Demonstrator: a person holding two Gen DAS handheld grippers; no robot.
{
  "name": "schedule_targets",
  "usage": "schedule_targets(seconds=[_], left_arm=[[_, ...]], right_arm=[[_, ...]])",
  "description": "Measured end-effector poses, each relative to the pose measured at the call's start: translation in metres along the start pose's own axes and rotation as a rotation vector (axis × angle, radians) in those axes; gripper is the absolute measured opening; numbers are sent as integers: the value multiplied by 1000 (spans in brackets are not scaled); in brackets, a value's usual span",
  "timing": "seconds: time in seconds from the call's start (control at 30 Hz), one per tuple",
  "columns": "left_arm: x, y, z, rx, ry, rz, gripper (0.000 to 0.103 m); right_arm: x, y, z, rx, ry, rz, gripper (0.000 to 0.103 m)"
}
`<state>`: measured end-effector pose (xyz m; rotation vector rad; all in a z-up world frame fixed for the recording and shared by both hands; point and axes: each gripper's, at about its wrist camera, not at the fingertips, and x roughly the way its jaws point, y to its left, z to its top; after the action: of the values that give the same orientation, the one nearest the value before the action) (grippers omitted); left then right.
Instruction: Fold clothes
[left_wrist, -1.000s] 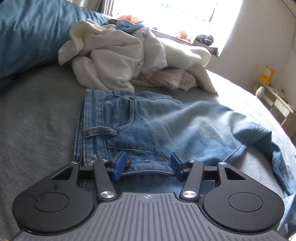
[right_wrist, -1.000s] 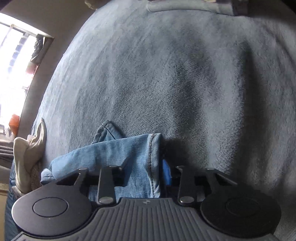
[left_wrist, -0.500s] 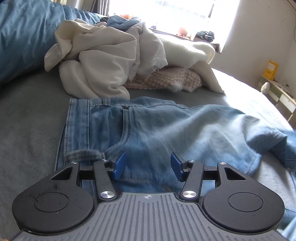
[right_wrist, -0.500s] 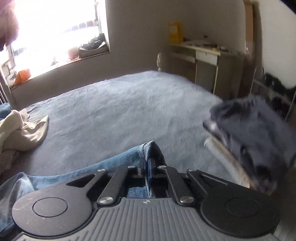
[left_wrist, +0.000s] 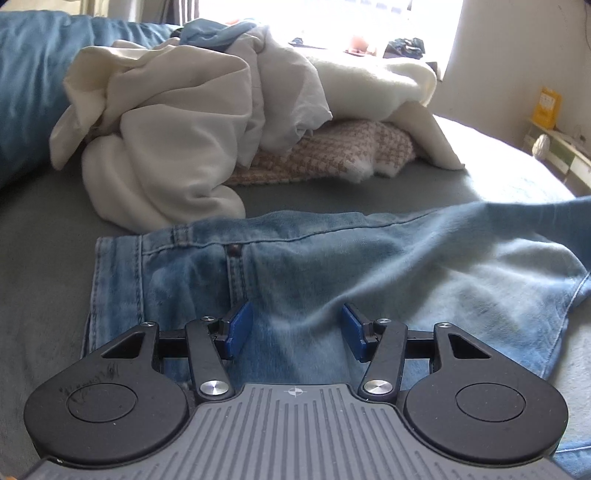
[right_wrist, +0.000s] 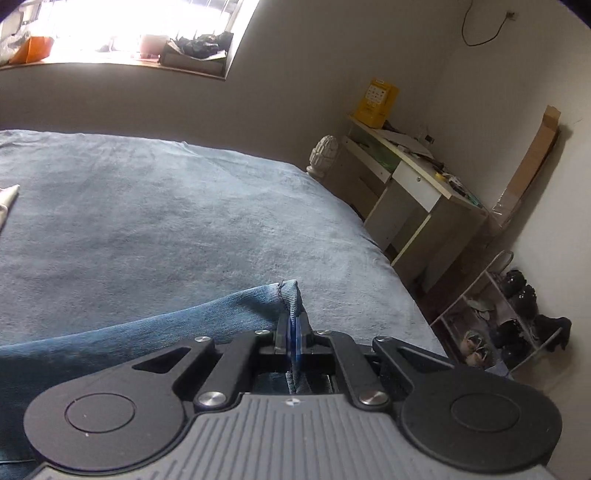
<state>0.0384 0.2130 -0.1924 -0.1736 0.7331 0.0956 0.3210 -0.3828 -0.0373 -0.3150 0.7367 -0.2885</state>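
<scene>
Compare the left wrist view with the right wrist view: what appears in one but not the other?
Left wrist only: the jeans' waistband end, a pile of cream clothes on a houndstooth knit, and the open left claw over the denim.
Right wrist only: the right claw shut on the jeans' hem, a desk, and a shoe rack.
Both: the jeans, the grey-blue bedspread, the bright window and the yellow box.

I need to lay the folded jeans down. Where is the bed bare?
Bare: the blue-grey bedspread between the held jeans and the window wall, out to the desk-side edge. Crowded: the pile of cream clothes just beyond the jeans' waistband.
</scene>
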Motion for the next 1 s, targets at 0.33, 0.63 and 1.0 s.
schedule_targets(seconds=[0.33, 0.63, 1.0], left_arm=[[7, -4, 5, 62, 16, 11, 54], [8, -5, 7, 64, 25, 15, 55], [3, 10, 12, -71, -2, -52, 56]], right_arm=[[101, 56, -2, -69, 79, -75, 2], [99, 11, -23, 190, -11, -115, 46], [106, -42, -140, 954, 419, 451, 47]])
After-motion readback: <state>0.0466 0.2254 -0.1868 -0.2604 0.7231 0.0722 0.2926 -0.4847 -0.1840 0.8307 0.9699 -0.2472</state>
